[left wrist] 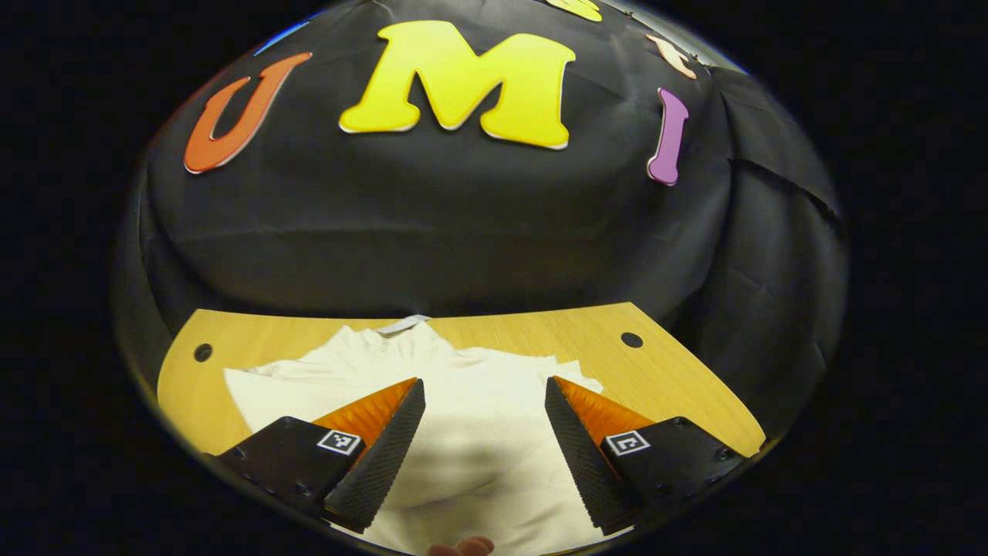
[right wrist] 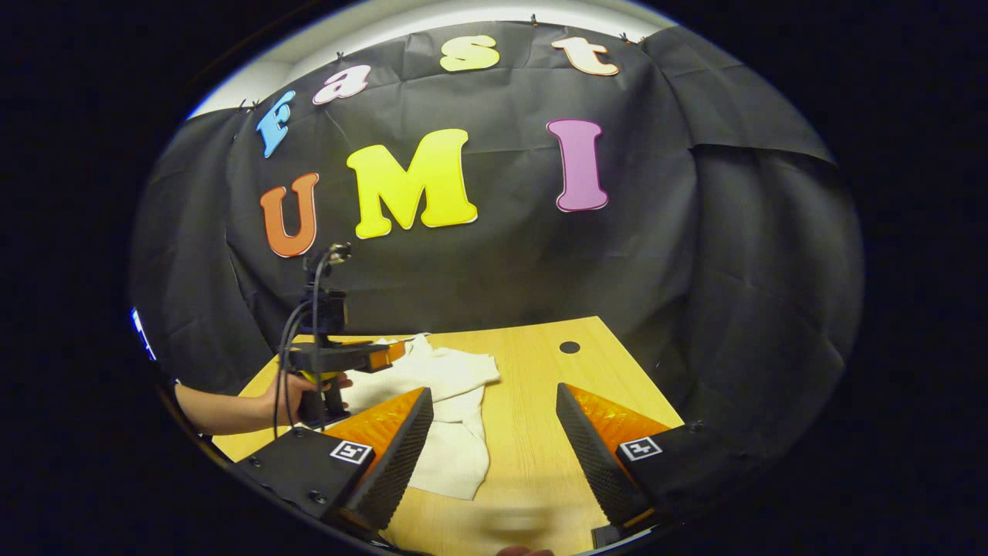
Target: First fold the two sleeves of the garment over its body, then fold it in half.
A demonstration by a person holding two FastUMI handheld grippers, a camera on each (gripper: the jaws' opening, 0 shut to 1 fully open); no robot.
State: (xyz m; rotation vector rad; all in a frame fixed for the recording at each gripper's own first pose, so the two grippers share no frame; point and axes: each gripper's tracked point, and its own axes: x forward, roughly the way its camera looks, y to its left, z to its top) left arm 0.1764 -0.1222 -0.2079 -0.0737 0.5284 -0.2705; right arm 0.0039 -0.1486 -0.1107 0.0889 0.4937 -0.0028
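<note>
A white garment (left wrist: 463, 417) lies spread on the wooden table (left wrist: 664, 371), its collar with a grey tag toward the far edge. My left gripper (left wrist: 485, 444) hovers open above the garment's body, nothing between its fingers. In the right gripper view the garment (right wrist: 455, 401) lies left of centre with one sleeve trailing toward me. My right gripper (right wrist: 494, 455) is open over bare table (right wrist: 540, 417) just right of that sleeve. The left gripper (right wrist: 332, 359), held by a hand (right wrist: 289, 394), sits above the garment's far left part.
Round holes mark the tabletop near its far corners (left wrist: 631, 340) (left wrist: 203, 352). The black cloth wall (left wrist: 463, 232) rises right behind the table's far edge. A fingertip (left wrist: 463, 547) shows at the bottom of the left gripper view.
</note>
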